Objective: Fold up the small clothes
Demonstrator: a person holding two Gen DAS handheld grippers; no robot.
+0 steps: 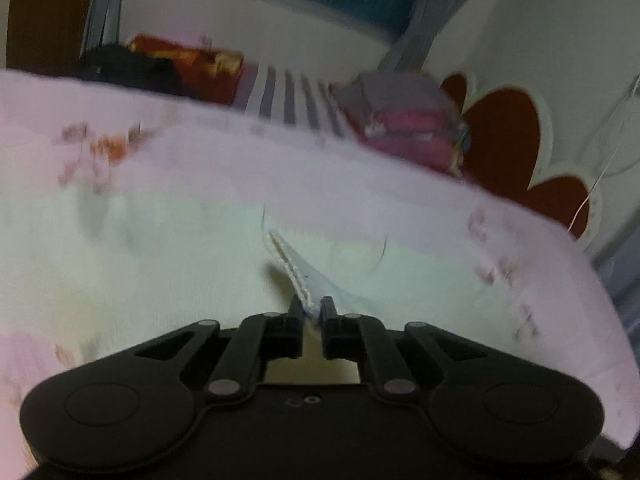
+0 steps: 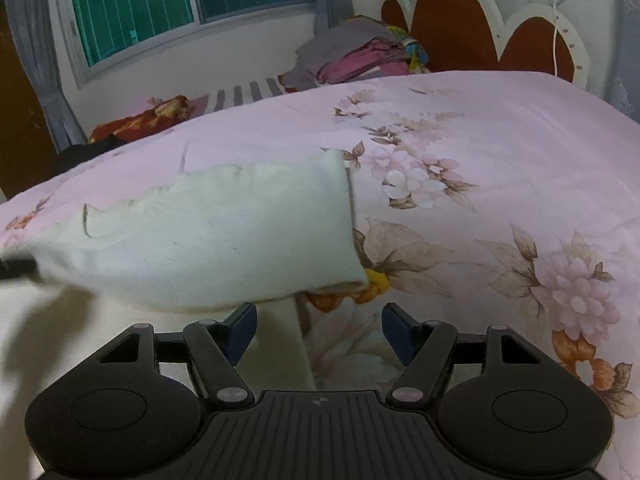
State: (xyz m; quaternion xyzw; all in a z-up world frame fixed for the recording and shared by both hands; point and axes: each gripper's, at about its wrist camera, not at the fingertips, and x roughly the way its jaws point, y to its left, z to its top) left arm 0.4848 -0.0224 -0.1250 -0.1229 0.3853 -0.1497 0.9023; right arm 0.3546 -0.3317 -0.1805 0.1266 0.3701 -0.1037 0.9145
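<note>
While the left tongs (image 1: 311, 308) pinch the white garment's (image 2: 208, 248) hem, the right tongs (image 2: 319, 334) gape empty.

A cream garment (image 2: 224, 236) lies partly folded on a bed (image 2: 500, 152) covered in a pink floral sheet. The right tool (image 2: 319, 330) hovers at its near edge, jaws wide apart and empty. Piled clothes (image 2: 352, 60) sit by the headboard (image 2: 460, 28).
</note>
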